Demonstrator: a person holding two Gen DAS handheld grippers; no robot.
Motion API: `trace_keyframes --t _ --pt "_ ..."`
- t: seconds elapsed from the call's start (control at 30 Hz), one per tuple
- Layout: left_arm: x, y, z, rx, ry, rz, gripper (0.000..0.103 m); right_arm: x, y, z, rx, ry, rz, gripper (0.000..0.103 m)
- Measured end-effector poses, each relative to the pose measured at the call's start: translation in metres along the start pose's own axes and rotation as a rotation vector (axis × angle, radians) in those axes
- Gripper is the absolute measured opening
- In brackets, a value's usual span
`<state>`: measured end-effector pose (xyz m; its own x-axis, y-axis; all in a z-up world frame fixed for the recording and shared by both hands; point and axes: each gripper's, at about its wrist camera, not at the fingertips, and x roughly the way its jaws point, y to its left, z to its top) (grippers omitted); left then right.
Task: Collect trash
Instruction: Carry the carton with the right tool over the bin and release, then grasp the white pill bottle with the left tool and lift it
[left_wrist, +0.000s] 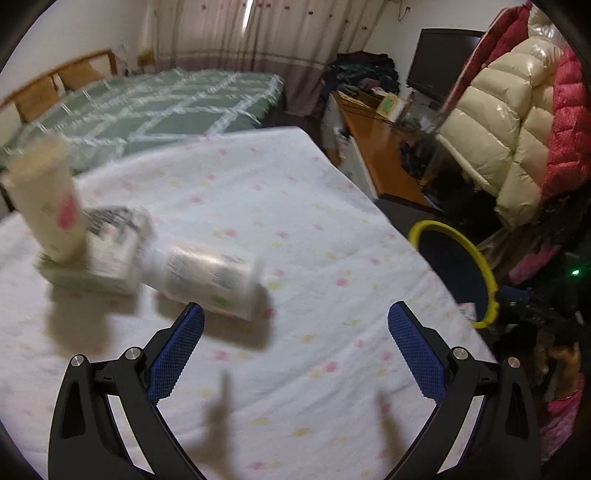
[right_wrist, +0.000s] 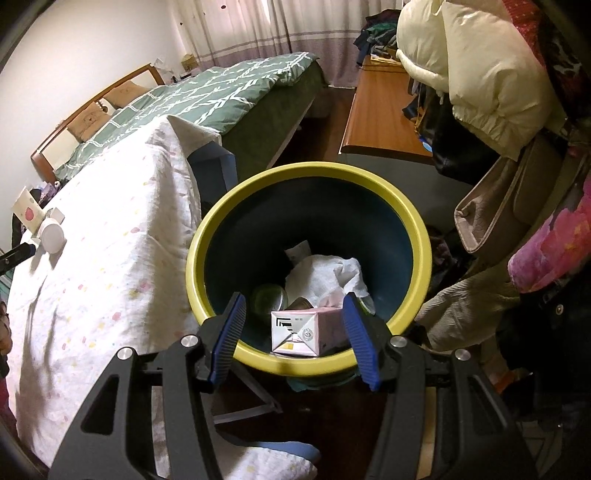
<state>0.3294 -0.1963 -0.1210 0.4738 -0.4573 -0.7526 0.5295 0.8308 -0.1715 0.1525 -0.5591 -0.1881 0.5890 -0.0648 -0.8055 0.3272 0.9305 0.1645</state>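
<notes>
Pink carton (right_wrist: 295, 330) in yellow-rimmed bin (right_wrist: 421, 236)

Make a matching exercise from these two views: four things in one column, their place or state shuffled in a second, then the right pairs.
1. pink carton
2. tall paper cup
3. lying bottle
4. left gripper

A. on its side on the white cloth
B. inside the yellow-rimmed bin
C. open, holding nothing
D. standing upright on a flat box

Pairs: 1-B, 2-D, 3-A, 4-C
</notes>
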Motion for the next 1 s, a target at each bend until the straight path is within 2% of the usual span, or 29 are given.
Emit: trace_keyframes --t 0.07,0.17,0.4,0.67,0.77,1.0 --pt "-0.006 0.01 0.007 -0.001 -0.018 0.044 0.098 0.0 0.002 0.001 -0.002 -0.003 0.008 0.052" --pt "-0.005 0.024 0.017 -0.017 -0.025 0.052 0.098 0.002 0.005 0.002 -0.007 -0.002 0.018 0.052" --pt "0.018 0.033 0.021 0.062 0.013 0.115 0.098 0.006 0.003 0.0 -0.006 0.01 0.019 0.052" --pt "0.03 0.033 0.02 0.099 0.013 0.15 0.098 0.016 0.001 0.002 -0.006 0.03 0.021 0.052" --pt "0.025 0.034 0.026 0.108 -0.028 0.161 0.098 0.018 0.002 0.002 -0.005 0.032 0.023 0.052" --pt "0.04 0.037 0.029 0.133 0.023 0.142 0.098 0.023 0.003 0.002 -0.011 0.044 0.03 0.052"
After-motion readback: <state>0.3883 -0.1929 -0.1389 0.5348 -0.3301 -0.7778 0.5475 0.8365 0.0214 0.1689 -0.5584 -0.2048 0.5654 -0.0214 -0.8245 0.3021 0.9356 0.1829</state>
